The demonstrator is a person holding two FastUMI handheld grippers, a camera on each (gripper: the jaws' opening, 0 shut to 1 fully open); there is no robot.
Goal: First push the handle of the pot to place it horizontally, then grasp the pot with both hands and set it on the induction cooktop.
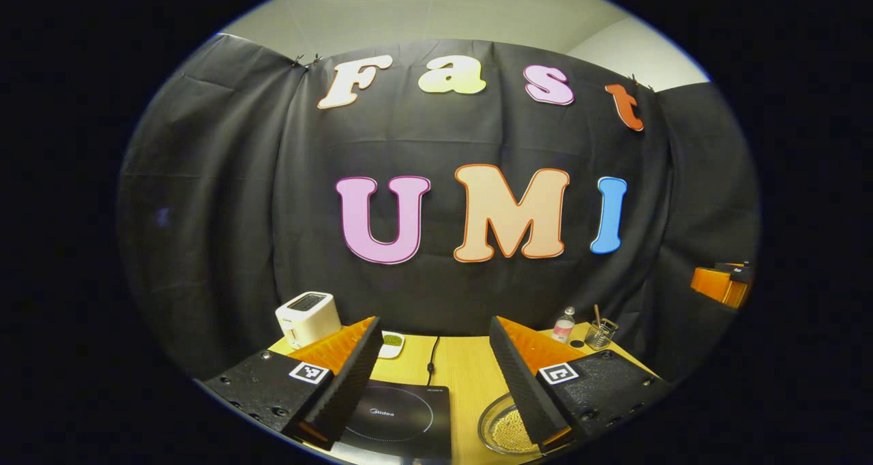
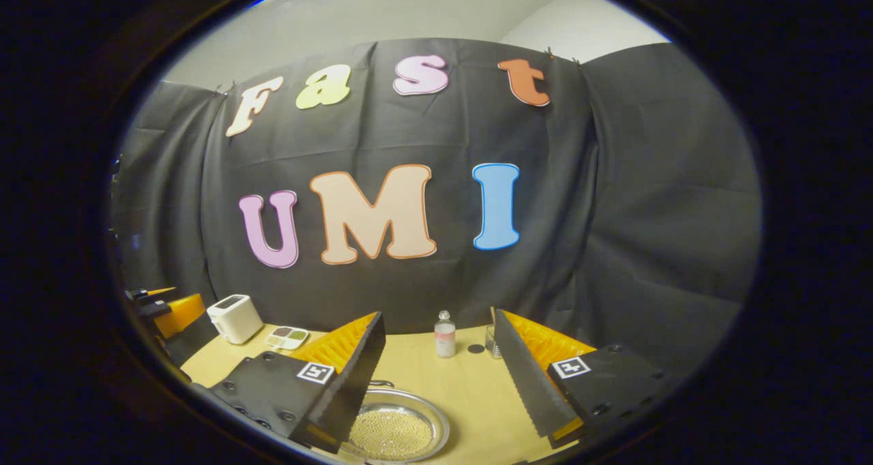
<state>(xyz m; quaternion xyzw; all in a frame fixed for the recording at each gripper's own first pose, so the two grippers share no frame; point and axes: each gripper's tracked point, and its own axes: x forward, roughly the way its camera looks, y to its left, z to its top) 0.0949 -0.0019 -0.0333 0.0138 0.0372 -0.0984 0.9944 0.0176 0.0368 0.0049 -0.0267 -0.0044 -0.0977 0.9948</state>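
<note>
The pot (image 2: 394, 432) sits low on the worktop (image 2: 470, 383), partly behind the right gripper (image 2: 436, 376)'s left finger; its handle cannot be made out. In the left gripper view its rim shows right of the cooktop (image 1: 399, 417), under the left gripper (image 1: 433, 376)'s right finger. Both jaws stand wide apart, holding nothing.

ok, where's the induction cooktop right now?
In the left gripper view, the induction cooktop lies on the table between the open fingers, left of the pot.
</note>
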